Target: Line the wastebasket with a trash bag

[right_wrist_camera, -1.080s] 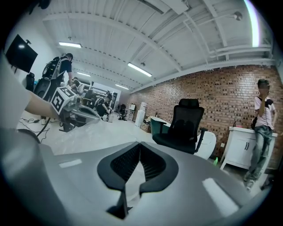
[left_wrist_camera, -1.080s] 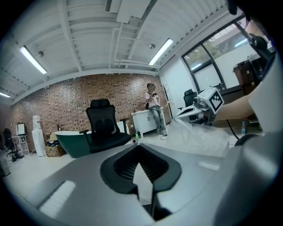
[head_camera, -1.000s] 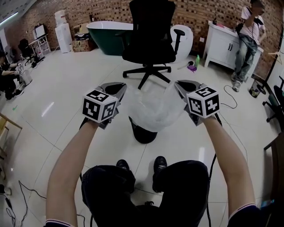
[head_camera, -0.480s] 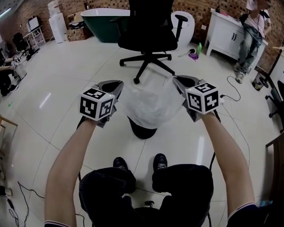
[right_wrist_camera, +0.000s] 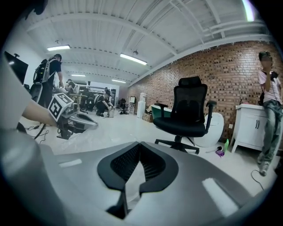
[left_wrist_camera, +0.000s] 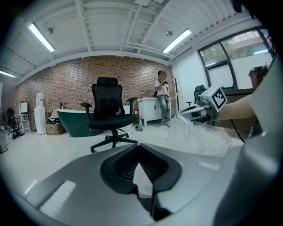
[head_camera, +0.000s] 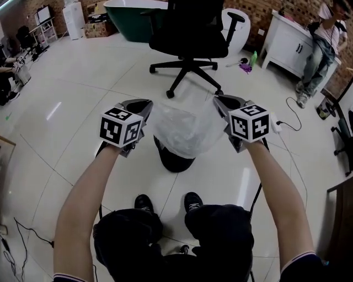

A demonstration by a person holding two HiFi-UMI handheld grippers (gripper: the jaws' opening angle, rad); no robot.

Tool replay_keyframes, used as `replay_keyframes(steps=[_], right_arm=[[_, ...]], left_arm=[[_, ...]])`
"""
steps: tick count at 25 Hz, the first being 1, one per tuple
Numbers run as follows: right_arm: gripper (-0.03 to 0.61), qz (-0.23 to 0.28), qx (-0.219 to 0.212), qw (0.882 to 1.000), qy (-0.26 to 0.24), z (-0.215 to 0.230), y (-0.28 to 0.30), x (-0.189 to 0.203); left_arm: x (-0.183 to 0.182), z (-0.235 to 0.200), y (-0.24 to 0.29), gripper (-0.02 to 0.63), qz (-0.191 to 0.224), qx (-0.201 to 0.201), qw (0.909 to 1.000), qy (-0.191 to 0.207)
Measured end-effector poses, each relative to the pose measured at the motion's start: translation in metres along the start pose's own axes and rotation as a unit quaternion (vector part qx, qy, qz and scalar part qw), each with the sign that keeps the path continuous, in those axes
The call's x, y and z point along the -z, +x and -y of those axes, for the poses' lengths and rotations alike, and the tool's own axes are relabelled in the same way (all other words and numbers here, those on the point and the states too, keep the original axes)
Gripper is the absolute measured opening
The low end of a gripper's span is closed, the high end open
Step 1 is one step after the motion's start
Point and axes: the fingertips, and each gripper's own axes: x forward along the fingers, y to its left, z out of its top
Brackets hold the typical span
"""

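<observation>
A translucent trash bag (head_camera: 185, 129) hangs stretched between my two grippers, above a black wastebasket (head_camera: 172, 161) on the white floor. The bag hides most of the basket's top. My left gripper (head_camera: 146, 106) is shut on the bag's left edge and my right gripper (head_camera: 219, 100) is shut on its right edge. In the left gripper view the jaws (left_wrist_camera: 140, 154) pinch thin film, and the bag (left_wrist_camera: 196, 137) runs across to the right gripper (left_wrist_camera: 208, 105). In the right gripper view the jaws (right_wrist_camera: 138, 150) hold film too, and the left gripper (right_wrist_camera: 70, 118) shows at the left.
A black office chair (head_camera: 190, 33) stands just beyond the basket. Behind it are a green bathtub (head_camera: 129, 6) and a white cabinet (head_camera: 287, 44), with a person (head_camera: 320, 38) beside the cabinet. A cable (head_camera: 289, 118) lies on the floor at the right. My shoes (head_camera: 165, 202) are near the basket.
Both grippers have sunk with the bag held between them, and the bag's bottom now hangs closer over the wastebasket. Both jaws stay shut on the film.
</observation>
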Motion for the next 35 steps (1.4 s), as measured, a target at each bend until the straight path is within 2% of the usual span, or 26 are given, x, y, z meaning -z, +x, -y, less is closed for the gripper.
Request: replay_keyframes(steps=[9,17,27,31,35], right_arm=[[0.003,-0.016,-0.03,0.999,0.019,0.018,0.045,0.034],[0.003,-0.035,-0.042,0.998,0.041,0.042,0.078,0.074],[0.003,-0.054,-0.048,0.995,0.074,0.067,0.113,0.124],[0.003,-0.063,-0.032,0.993,0.09,0.079,0.124,0.142],[0.003,-0.076,-0.02,0.992,0.1,0.09,0.128,0.162]], left_arm=[[0.043,-0.017,0.033,0.012,-0.049,-0.019,0.9986,-0.006],[0.082,-0.031,0.063,0.011,-0.098,-0.036,0.9945,0.005],[0.119,-0.047,0.093,0.012,-0.117,-0.065,0.9909,-0.011],[0.132,-0.057,0.103,0.011,-0.122,-0.085,0.9888,-0.015],[0.146,-0.073,0.104,0.011,-0.122,-0.109,0.9859,-0.036]])
